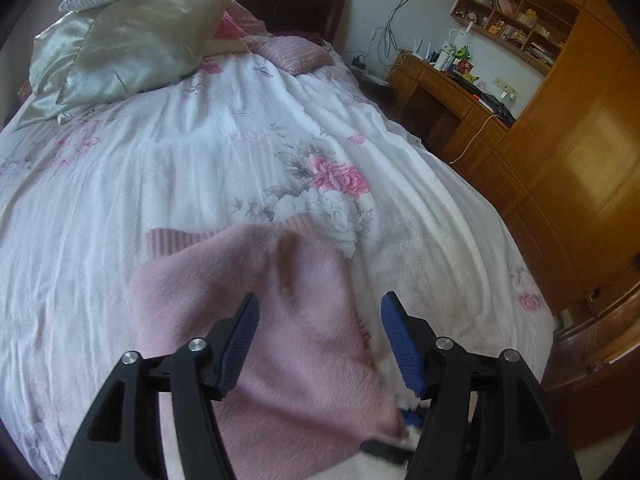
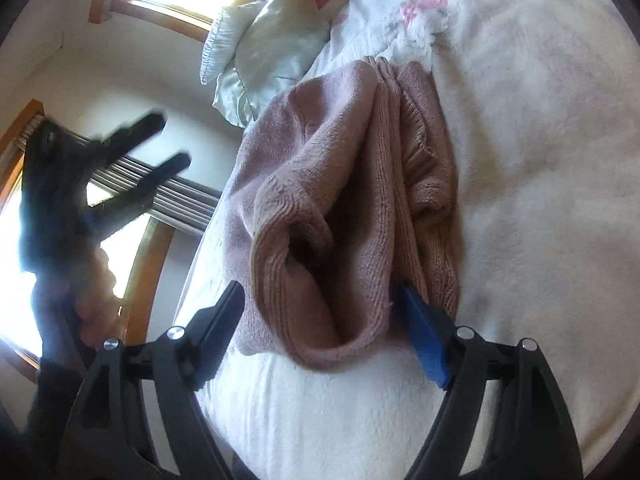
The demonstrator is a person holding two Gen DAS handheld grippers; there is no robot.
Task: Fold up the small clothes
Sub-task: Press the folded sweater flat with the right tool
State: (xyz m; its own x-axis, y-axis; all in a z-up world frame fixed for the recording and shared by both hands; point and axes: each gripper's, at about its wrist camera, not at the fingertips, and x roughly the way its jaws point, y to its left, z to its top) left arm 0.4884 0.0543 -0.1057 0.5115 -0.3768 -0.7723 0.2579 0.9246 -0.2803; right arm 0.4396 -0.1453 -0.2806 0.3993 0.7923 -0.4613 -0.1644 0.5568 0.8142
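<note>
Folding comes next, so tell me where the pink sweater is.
The pink sweater lies bunched on the white floral bedspread near the bed's foot, just ahead of both open grippers, far from the pillows.

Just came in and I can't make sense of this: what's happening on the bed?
A person holding a gripper in each hand is folding a pink sweater on the flowered bedspread. The right gripper has its jaws open around the bunched end of the sweater, not yet closed on it. The left gripper hangs open above the sweater, gripping nothing. Pillows lie at the head of the bed.
</note>
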